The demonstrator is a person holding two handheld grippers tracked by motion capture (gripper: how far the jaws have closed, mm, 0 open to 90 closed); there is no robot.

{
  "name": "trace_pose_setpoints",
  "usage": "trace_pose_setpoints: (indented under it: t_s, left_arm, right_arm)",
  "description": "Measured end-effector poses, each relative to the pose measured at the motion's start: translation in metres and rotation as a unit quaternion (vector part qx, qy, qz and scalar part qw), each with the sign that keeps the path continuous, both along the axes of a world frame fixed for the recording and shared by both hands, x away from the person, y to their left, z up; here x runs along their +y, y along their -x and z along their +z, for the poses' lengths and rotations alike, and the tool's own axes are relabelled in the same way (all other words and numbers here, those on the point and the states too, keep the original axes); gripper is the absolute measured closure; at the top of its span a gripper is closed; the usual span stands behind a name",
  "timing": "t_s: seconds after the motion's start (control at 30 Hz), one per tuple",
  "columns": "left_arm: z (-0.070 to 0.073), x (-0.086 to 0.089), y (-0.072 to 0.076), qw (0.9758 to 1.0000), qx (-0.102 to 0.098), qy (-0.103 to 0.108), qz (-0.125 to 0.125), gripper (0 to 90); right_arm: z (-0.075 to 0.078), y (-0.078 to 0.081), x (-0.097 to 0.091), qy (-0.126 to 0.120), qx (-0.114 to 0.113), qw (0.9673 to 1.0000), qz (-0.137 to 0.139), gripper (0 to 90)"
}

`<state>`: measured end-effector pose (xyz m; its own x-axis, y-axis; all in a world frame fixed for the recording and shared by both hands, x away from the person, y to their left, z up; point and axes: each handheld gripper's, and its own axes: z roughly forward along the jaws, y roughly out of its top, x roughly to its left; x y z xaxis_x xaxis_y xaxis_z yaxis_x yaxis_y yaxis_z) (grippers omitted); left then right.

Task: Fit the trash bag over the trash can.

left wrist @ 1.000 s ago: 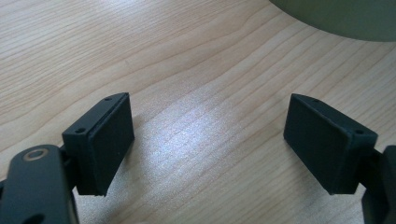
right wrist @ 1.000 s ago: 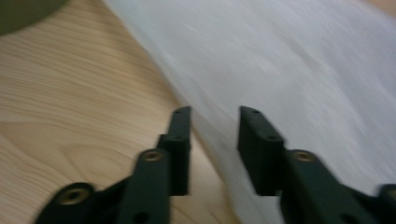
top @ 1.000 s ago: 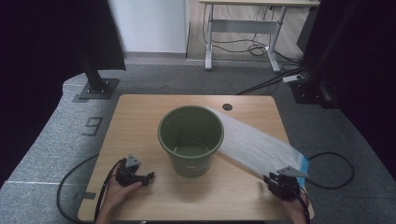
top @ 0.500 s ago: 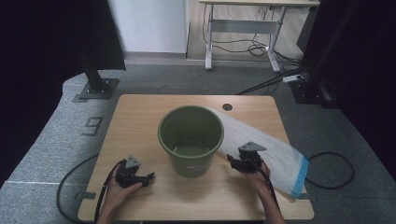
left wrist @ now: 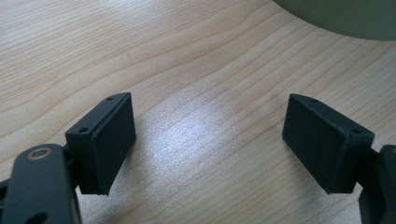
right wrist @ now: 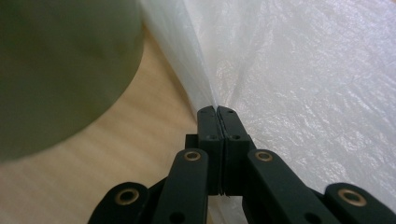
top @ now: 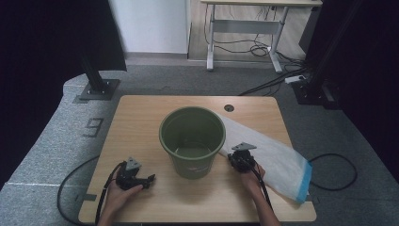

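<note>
A dark green bucket (top: 192, 141) stands upright in the middle of the wooden table (top: 141, 117). A white plastic bag (top: 277, 160) with a blue end lies flat to its right, one end tucked behind the bucket. My right gripper (top: 238, 159) sits just right of the bucket's base; its jaws have just closed. In the right gripper view it (right wrist: 217, 109) is shut, pinching the bag's (right wrist: 303, 70) near edge beside the bucket (right wrist: 56, 70). My left gripper (top: 148, 179) rests at the front left, open (left wrist: 208, 140) over bare wood, with the bucket (left wrist: 336, 16) just ahead.
A cable hole (top: 229, 108) lies near the table's far edge. Cables trail off the front left and right of the table. Black stands (top: 96, 87) and a desk frame (top: 244, 28) are on the grey floor beyond.
The right hand moved left from the table's front right corner to the bucket's right side, and its jaws now pinch the bag's edge. The left hand stayed put.
</note>
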<state>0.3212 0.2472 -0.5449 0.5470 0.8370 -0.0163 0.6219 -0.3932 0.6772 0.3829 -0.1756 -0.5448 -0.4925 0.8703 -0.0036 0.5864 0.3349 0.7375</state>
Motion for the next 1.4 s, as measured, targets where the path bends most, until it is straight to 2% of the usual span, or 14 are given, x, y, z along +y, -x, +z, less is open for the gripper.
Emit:
trace_pose_setpoints:
  t_s: [0.13, 0.23, 0.3, 0.33, 0.4, 0.43, 0.5, 0.57, 0.63, 0.7, 0.8, 1.0, 1.17, 1.4]
  left_arm:
    - [0.000, 0.000, 0.001, 1.0000, 0.000, 0.000, 0.002, 16.9]
    - [0.000, 0.000, 0.002, 1.0000, 0.000, 0.000, 0.006, 16.9]
    - [0.000, 0.000, 0.002, 1.0000, 0.000, 0.000, 0.006, 16.9]
    - [0.000, 0.000, 0.001, 1.0000, 0.000, 0.000, 0.005, 16.8]
    - [0.000, 0.000, 0.001, 1.0000, 0.001, 0.001, 0.005, 16.2]
    - [0.000, 0.000, 0.001, 1.0000, 0.001, 0.001, 0.005, 16.2]
    - [0.000, 0.000, 0.001, 1.0000, 0.001, 0.000, 0.005, 16.1]
    - [0.000, 0.000, 0.001, 1.0000, 0.001, 0.000, 0.005, 16.2]
    - [0.000, 0.000, 0.001, 1.0000, 0.001, 0.001, 0.004, 16.1]
    - [0.000, 0.000, 0.001, 1.0000, 0.001, 0.001, 0.004, 16.0]
    - [0.000, 0.001, 0.001, 1.0000, 0.002, 0.002, 0.004, 15.9]
    - [0.000, 0.001, 0.001, 1.0000, 0.002, 0.002, 0.004, 15.9]
    - [0.000, 0.000, 0.001, 1.0000, 0.001, 0.000, 0.004, 15.9]
    - [0.000, 0.000, 0.001, 1.0000, 0.000, -0.001, 0.004, 16.1]
  right_arm:
    - [-0.003, 0.022, -0.007, -0.020, -0.006, 0.9998, 0.004, 86.9]
    - [-0.005, 0.041, -0.010, -0.023, -0.009, 0.9996, 0.011, 84.6]
    - [-0.005, 0.049, -0.013, -0.024, -0.006, 0.9996, 0.012, 79.8]
    - [-0.004, 0.051, -0.013, -0.024, -0.006, 0.9996, 0.013, 73.0]
    - [0.002, 0.049, -0.013, -0.024, -0.010, 0.9996, 0.006, 55.4]
    - [0.005, 0.046, -0.011, -0.030, -0.016, 0.9994, 0.002, 49.8]
    - [0.011, 0.039, -0.005, -0.042, -0.023, 0.9988, 0.007, 47.0]
    - [0.013, 0.029, 0.008, -0.030, -0.033, 0.9989, 0.017, 43.0]
    - [0.012, 0.021, 0.016, -0.025, -0.032, 0.9991, 0.014, 41.6]
    - [0.011, 0.015, 0.020, -0.027, -0.026, 0.9992, 0.014, 41.6]
    - [0.005, 0.004, 0.029, -0.010, -0.021, 0.9997, 0.007, 42.0]
    - [-0.003, -0.002, 0.029, 0.002, -0.010, 0.9999, 0.012, 52.7]
    - [-0.006, -0.002, 0.026, -0.014, -0.016, 0.9996, 0.017, 53.7]
    - [-0.007, -0.004, 0.019, -0.022, -0.022, 0.9994, -0.017, 74.5]
